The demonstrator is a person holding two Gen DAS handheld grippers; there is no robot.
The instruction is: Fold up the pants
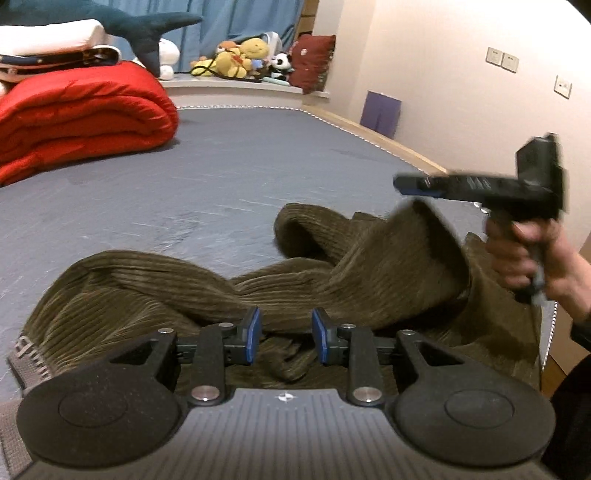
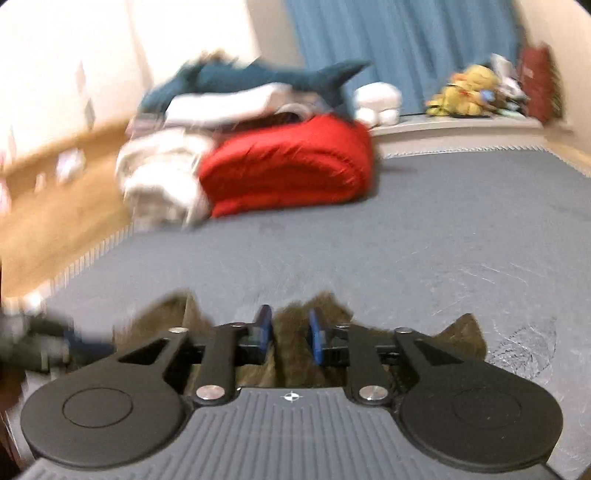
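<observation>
Pants (image 1: 258, 280): olive corduroy, bunched and twisted on the near part of the bed (image 1: 221, 177), waistband at the near left edge. Not folded flat.

Left gripper (image 1: 286, 339): fingers stand apart above the crumpled cloth; no fabric visibly pinched between the blue pads.

Right gripper (image 1: 417, 186): held in a hand (image 1: 524, 254) at the right, above a raised fold of the pants. In its own view the right gripper's fingers (image 2: 264, 328) are apart with brown cloth showing between and below them; whether the pads press on it cannot be told, as the picture is blurred.

Containers: none seen. Stacked goods only: a red quilt (image 1: 81, 114) rolled at the far left of the bed, white bedding and a shark toy (image 1: 147, 26) on top. Plush toys (image 1: 243, 55) sit on the ledge by the curtain.
</observation>
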